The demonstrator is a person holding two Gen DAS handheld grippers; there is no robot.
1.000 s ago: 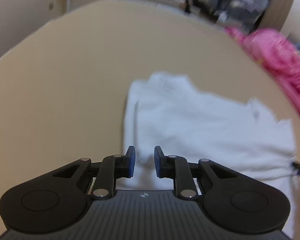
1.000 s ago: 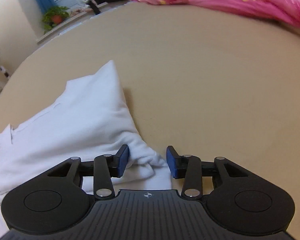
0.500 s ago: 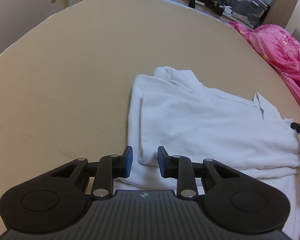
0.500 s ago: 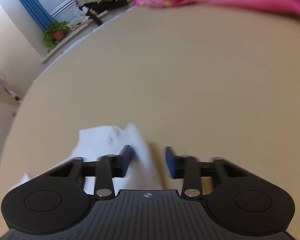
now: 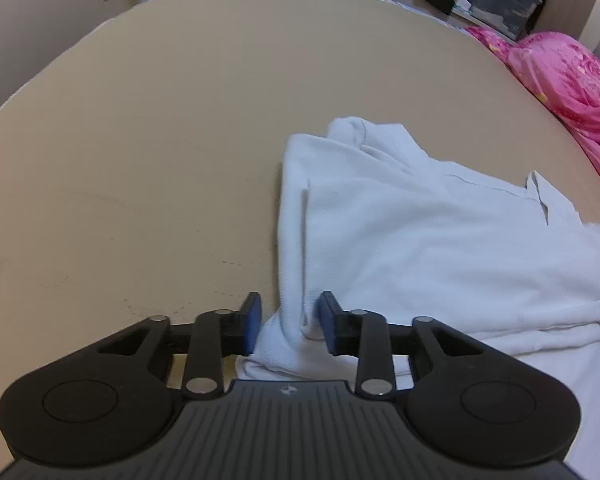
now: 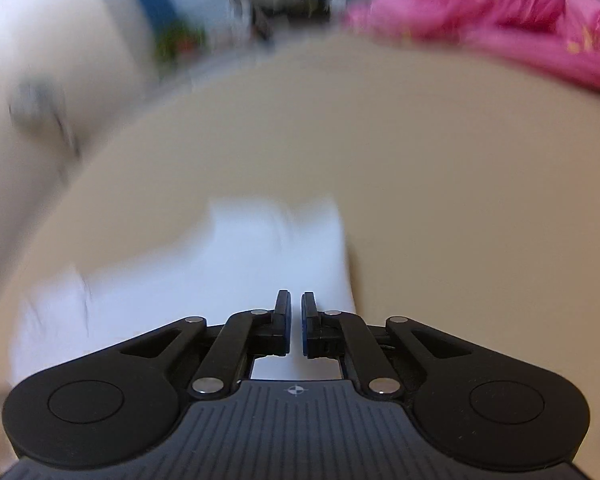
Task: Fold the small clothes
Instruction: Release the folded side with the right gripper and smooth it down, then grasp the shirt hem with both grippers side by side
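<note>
Lying folded on a tan table [image 5: 139,160]: white shirt [image 5: 440,248]. Left gripper [image 5: 289,322], jaws just opening, is set astride its near corner, unclamped. Right gripper [image 6: 295,320], closed, is seen over shirt; grip unclear.

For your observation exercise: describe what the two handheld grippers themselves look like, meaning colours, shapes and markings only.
Both the left gripper and the right gripper look alike: black linkage arms with silver pivot pins, rounded black side lobes with circular insets, a ribbed dark grey body bearing a small round emblem, and blue pads on the fingertips. No cables or sleeves show.
</note>
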